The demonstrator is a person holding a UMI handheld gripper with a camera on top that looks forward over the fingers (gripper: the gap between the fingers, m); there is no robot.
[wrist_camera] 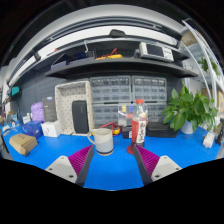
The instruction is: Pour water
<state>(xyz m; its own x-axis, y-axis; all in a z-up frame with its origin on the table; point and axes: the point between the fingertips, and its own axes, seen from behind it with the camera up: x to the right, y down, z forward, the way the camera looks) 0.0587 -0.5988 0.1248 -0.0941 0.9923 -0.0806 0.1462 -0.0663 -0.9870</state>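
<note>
A white mug with a grey band at its base stands on the blue table, just ahead of my left finger. To its right a clear bottle with a red cap and a red-and-white label stands upright, just beyond my right finger. My gripper is open, its purple pads wide apart over bare blue table, with nothing between them. Both mug and bottle are apart from the fingers.
A green potted plant stands at the far right. A grey-and-white box and drawer cabinets line the back. A brown parcel and purple container sit at the left. A shelf overhangs the back.
</note>
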